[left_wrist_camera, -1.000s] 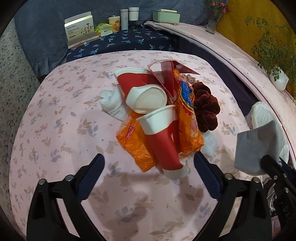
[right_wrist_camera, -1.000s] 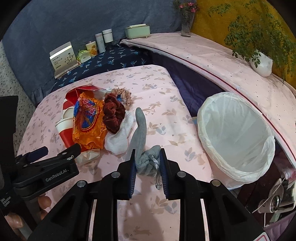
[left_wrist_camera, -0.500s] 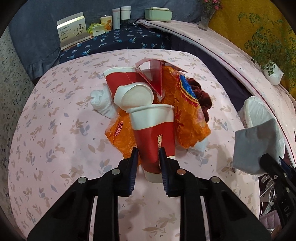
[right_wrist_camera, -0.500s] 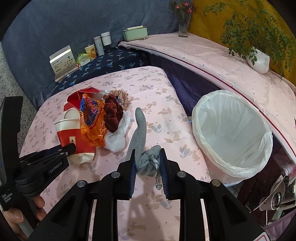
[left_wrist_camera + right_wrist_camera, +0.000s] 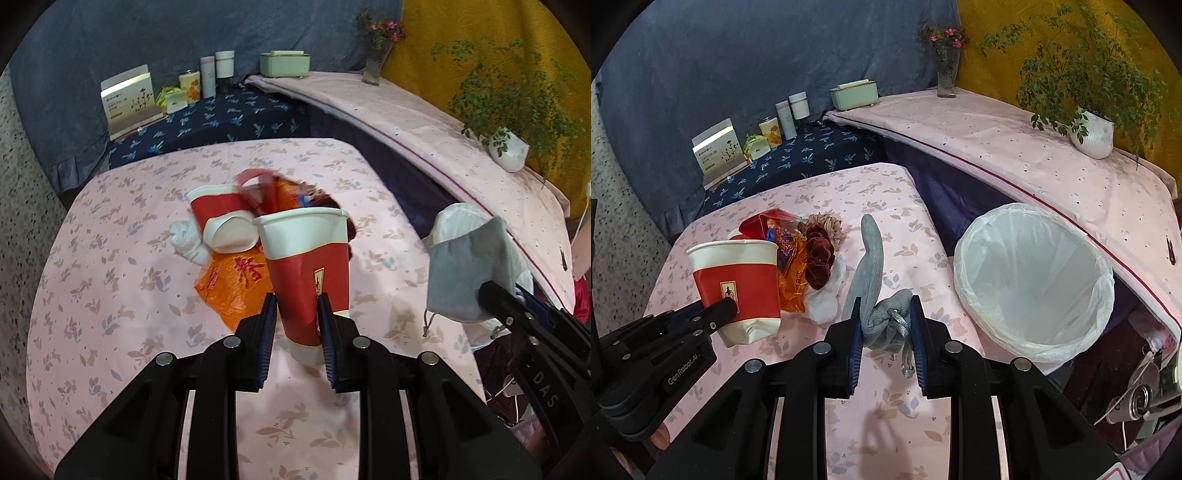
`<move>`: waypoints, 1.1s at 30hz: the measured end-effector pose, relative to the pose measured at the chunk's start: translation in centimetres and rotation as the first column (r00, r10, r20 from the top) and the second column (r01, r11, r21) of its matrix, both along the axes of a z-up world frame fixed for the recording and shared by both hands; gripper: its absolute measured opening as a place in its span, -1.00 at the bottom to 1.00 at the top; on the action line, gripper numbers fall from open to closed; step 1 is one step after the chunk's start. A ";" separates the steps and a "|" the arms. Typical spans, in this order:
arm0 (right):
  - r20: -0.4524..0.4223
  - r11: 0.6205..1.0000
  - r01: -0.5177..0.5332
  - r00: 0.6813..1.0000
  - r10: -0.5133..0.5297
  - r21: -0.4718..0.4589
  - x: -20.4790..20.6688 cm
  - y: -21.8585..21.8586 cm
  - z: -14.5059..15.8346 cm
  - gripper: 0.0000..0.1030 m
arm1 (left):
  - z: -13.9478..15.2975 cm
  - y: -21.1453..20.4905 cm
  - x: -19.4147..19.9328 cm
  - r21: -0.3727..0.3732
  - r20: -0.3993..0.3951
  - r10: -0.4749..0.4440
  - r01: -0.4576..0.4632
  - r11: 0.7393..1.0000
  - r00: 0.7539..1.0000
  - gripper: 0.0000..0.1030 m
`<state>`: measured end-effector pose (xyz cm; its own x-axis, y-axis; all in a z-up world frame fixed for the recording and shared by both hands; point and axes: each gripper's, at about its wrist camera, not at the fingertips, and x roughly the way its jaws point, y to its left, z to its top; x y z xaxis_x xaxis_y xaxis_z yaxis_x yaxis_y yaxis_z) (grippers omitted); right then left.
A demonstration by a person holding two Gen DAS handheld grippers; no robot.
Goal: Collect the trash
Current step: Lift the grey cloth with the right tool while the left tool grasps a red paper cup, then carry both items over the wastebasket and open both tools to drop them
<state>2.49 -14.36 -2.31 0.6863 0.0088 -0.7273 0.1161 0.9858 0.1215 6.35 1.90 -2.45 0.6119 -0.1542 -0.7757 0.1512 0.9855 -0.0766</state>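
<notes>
My left gripper (image 5: 297,306) is shut on a red and white paper cup (image 5: 306,258), held upright above the pink floral table (image 5: 110,295); the same cup (image 5: 738,280) shows at the left of the right wrist view. Behind it lie two more red cups (image 5: 225,218), an orange snack wrapper (image 5: 236,288), a white cloth (image 5: 186,240) and a dark red scrunchie (image 5: 820,264). My right gripper (image 5: 886,317) is shut on a grey sock-like cloth (image 5: 873,266), which also appears at the right of the left view (image 5: 465,269). A bin lined with a white bag (image 5: 1034,280) stands right of the table.
A dark blue shelf (image 5: 207,122) behind the table carries a card box (image 5: 129,99), small bottles and a green box (image 5: 284,62). A pink-covered ledge (image 5: 1015,147) runs along the right with a potted plant (image 5: 1093,133) and a flower vase (image 5: 947,74).
My left gripper closed on the lying paper cup and lifted it upright off the pile. My right gripper rose a little, still holding the grey cloth.
</notes>
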 end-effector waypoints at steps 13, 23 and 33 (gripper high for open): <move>0.049 0.992 0.127 0.991 -0.127 -0.004 -1.3 -5.3 1.0 -0.57 | 1.9 -7.7 -0.3 0.016 0.046 -0.164 0.163 0.986 0.985 -0.57; 0.038 0.963 0.267 0.963 -0.267 -0.016 -0.8 -11.9 0.1 -0.57 | 1.8 -15.0 0.9 0.006 0.052 -0.322 0.323 0.947 0.945 -0.57; -0.005 0.933 0.359 0.933 -0.359 -0.015 1.1 -16.8 -1.6 -0.55 | 0.5 -19.9 3.4 -0.043 0.000 -0.426 0.426 0.904 0.905 -0.55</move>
